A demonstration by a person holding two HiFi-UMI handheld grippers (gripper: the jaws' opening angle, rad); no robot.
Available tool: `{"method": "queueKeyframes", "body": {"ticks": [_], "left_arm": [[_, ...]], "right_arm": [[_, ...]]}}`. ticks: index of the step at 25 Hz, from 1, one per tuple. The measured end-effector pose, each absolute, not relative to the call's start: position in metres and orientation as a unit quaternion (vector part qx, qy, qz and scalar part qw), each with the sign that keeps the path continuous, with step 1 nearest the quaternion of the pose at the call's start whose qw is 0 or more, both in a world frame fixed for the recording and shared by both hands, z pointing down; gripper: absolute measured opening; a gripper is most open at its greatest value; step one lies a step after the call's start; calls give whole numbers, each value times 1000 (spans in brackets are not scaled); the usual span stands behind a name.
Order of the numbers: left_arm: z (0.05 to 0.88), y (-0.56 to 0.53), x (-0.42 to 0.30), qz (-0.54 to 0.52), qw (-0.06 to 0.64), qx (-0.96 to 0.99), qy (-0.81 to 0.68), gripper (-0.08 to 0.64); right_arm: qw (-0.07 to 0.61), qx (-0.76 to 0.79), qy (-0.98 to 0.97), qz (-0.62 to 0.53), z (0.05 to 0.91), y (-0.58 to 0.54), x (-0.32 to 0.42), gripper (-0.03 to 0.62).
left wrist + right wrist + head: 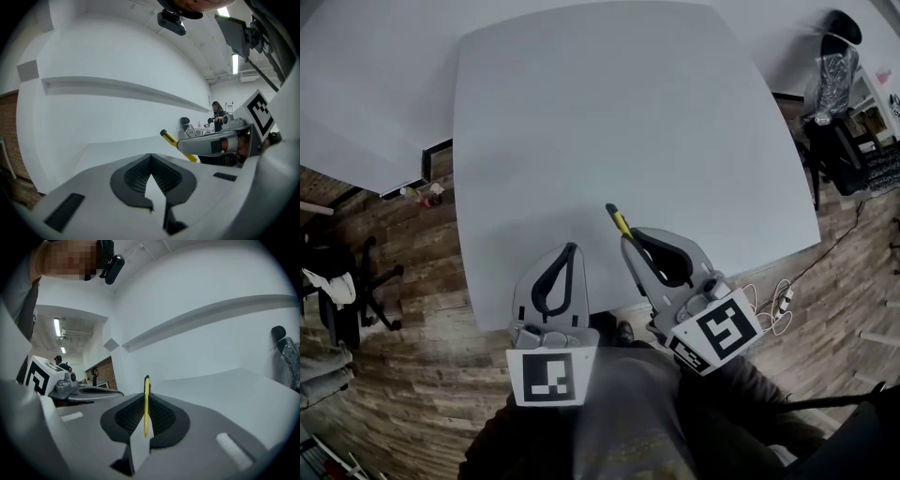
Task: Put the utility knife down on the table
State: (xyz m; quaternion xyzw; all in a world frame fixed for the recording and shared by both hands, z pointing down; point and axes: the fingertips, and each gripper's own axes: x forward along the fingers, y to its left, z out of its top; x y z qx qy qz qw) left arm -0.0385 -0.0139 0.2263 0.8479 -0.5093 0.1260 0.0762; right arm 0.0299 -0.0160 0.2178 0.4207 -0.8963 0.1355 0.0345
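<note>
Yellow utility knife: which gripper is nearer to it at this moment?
Right. The right gripper is shut on the yellow utility knife, whose end sticks out past it. The left gripper is shut with nothing in it, apart from the knife, off to its left.

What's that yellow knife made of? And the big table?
The utility knife looks like plastic: solid bright yellow with a black tip and no metal shine showing. The table has a smooth, pale, dull top with no grain, perhaps laminate or painted board; I can't tell which.
</note>
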Motion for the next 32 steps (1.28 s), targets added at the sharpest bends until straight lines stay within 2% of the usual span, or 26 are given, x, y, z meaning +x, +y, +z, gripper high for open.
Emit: {"method": "queueKeyframes", "body": {"ticks": [7, 16, 32], "left_arm": [[224, -52, -55, 123, 73, 850, -508, 2], [222, -87, -39, 124, 61, 854, -501, 2], [268, -142, -26, 153, 106, 844, -503, 2]], "right_arm": [[44, 421, -897, 131, 213, -53, 12, 26], [53, 416, -899, 127, 212, -89, 22, 26], [85, 391, -900, 172, 259, -151, 25, 26]]}}
